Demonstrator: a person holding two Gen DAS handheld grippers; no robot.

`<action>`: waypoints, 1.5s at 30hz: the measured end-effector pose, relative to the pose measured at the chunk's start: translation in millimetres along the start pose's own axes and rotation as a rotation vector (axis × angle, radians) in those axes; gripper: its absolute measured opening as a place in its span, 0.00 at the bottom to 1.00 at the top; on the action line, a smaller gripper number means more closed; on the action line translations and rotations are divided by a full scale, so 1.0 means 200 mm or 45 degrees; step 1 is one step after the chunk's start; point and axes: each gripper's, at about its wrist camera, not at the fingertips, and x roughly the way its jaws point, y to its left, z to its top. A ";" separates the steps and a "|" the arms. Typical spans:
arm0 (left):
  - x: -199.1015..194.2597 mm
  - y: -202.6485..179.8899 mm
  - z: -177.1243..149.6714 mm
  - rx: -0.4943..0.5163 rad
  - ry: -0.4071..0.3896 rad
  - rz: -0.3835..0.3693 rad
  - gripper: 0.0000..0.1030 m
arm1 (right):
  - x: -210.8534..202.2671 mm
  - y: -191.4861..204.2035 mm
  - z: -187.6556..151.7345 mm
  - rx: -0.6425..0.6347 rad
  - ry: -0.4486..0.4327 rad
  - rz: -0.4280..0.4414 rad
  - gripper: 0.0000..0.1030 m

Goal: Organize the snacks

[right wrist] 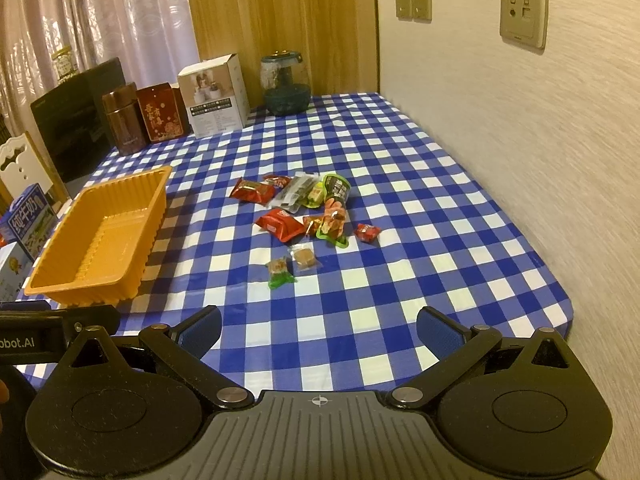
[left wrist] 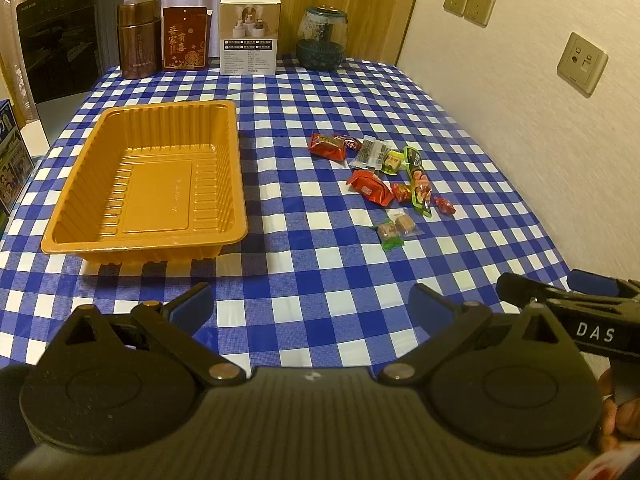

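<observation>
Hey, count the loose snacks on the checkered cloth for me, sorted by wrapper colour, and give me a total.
Red wrappers: 5, e.g.
Green wrappers: 3, e.g. the long pack
Clear wrappers: 2, and
Total: 10, none in the orange tray yet.

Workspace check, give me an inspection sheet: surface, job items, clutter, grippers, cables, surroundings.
Surface: table under a blue-and-white checked cloth, flat.
Job's things: orange tray, empty, on the left; wrapped snacks loose on the cloth to its right.
Clutter: brown tin, red box, white box and glass jar along the far edge.
Grippers: left gripper and right gripper open, holding nothing, short of the snacks.
Cables: nothing seen.
Surroundings: wall sockets, curtain.
</observation>
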 end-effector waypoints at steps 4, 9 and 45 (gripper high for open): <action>0.00 0.00 0.00 0.000 -0.002 -0.001 1.00 | 0.00 0.00 0.00 0.001 -0.001 -0.001 1.00; 0.00 0.00 0.00 -0.001 -0.001 -0.001 1.00 | 0.00 0.00 0.01 0.002 -0.001 -0.002 1.00; 0.21 -0.08 0.14 0.065 -0.021 -0.140 0.94 | 0.11 -0.24 0.13 0.068 -0.081 -0.006 0.99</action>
